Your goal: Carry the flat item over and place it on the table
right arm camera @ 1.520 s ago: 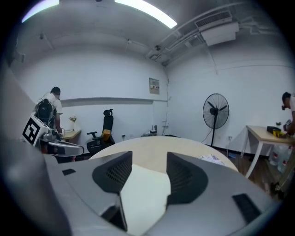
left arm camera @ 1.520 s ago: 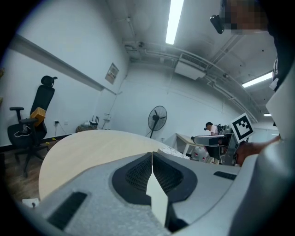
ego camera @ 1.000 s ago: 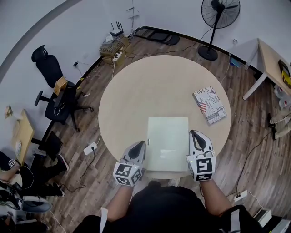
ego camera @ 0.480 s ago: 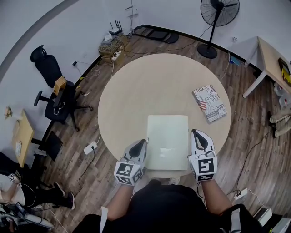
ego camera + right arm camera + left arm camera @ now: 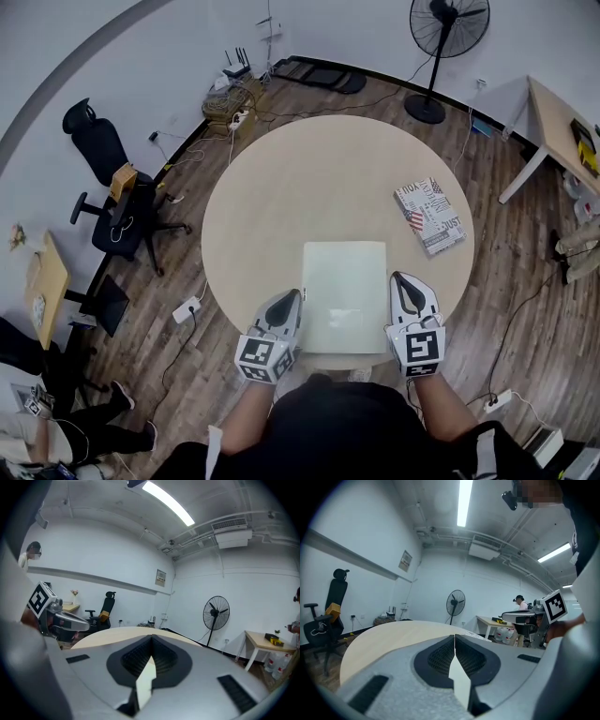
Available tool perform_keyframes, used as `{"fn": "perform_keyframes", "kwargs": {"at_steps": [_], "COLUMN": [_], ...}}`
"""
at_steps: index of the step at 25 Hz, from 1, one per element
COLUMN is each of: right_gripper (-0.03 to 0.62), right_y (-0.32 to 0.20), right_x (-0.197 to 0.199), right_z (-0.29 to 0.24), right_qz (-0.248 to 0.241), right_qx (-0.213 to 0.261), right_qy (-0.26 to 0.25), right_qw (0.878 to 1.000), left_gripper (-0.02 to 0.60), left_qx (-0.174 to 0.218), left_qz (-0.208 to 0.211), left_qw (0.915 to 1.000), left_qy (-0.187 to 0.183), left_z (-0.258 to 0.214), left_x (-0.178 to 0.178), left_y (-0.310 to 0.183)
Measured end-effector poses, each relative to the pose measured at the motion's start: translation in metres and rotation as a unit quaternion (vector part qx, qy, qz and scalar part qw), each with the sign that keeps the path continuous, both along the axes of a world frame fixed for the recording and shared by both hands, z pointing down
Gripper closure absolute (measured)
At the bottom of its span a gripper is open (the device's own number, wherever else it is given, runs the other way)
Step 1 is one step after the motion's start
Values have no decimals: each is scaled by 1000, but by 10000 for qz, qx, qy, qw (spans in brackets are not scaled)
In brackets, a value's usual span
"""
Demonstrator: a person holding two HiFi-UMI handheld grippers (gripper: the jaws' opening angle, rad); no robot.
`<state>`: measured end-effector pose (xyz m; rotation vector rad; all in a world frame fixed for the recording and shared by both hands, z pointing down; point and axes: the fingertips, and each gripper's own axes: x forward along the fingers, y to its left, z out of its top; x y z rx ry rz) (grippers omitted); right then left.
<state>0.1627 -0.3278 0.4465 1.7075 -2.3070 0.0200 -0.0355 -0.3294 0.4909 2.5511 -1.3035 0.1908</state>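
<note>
The flat item (image 5: 344,296) is a pale, glossy rectangular panel. It hangs level over the near edge of the round beige table (image 5: 281,202), and I cannot tell whether it rests on the top. My left gripper (image 5: 292,300) is shut on its left edge and my right gripper (image 5: 403,281) is shut on its right edge. In the left gripper view the jaws (image 5: 454,641) meet on a thin pale sliver of the panel (image 5: 460,682). The right gripper view shows the same: the jaws (image 5: 151,644) closed on the panel's edge (image 5: 146,679).
A printed magazine (image 5: 431,216) lies on the table's right side. Around the table stand a black office chair (image 5: 117,202), a pedestal fan (image 5: 448,37) and a wooden desk (image 5: 562,117). A power strip (image 5: 187,307) and cables lie on the wood floor.
Both grippers and the panel have hardly moved. A person at the lower left of the floor has shifted further towards the picture's edge.
</note>
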Motion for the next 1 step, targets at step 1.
{"fn": "perform_keyframes", "kwargs": {"at_steps": [1], "right_gripper": [597], "right_y": [0], "right_x": [-1], "right_z": [-2], "right_qz": [-15], "right_qx": [8], "right_qy": [-43], "right_qw": [10000], "left_gripper": [572], "left_qx": [3], "left_qz": [2], "left_qw": [10000], "left_qy": [3], "left_z": [-1], "left_x": [0], "left_y": [0]}}
